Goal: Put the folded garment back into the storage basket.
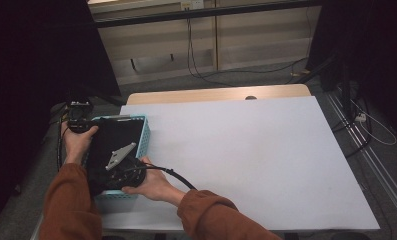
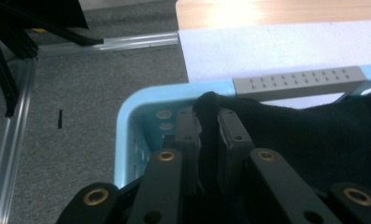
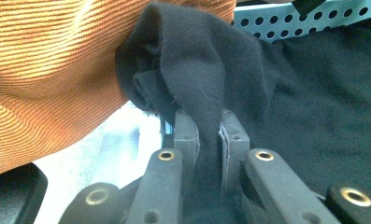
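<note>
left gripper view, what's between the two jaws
A fold of the black cloth, pinched by the left gripper just above the blue basket corner.

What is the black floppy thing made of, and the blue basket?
The black cloth looks like soft, matte knit fabric: it folds and bunches where the tongs pinch it. The blue basket looks like smooth, slightly shiny plastic, with moulded holes in its wall.
</note>
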Demonstrator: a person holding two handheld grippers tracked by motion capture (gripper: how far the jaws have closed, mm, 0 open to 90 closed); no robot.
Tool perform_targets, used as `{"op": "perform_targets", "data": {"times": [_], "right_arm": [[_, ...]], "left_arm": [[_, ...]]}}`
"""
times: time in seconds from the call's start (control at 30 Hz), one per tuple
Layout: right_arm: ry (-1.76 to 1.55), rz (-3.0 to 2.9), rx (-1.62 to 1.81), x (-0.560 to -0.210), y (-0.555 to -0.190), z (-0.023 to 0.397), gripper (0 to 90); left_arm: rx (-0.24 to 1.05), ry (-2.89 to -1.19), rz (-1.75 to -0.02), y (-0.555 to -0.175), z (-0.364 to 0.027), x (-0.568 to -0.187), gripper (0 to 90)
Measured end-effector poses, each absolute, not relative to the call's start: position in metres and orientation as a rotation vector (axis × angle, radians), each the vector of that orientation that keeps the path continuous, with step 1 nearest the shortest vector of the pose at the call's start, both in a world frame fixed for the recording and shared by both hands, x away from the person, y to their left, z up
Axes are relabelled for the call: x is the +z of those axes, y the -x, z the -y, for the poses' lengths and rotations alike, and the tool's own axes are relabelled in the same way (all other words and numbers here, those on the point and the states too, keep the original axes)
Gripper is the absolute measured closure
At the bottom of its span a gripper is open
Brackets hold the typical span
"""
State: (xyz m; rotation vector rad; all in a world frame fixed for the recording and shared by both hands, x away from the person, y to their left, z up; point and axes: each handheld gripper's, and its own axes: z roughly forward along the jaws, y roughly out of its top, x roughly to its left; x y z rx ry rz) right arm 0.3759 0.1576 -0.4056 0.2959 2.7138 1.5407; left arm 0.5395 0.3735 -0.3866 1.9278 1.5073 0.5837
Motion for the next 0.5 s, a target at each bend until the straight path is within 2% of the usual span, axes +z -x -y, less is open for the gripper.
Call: {"op": "perform_targets", "data": {"times": [0.33,0.5], "right_arm": [[-0.316,-2.719,1.529,-0.4088,-0.3805,-0.1577,81.5],[-0.328,-2.72,1.524,-0.4099,-0.381,-0.1585,81.4]], "left_arm": [[0.564,-1.948,-1.546,-0.5425,-0.3749,-0.3938,79.4],[0.554,-1.941,-1.547,-0.5401,-0.3773,-0.3891,65.4]]}}
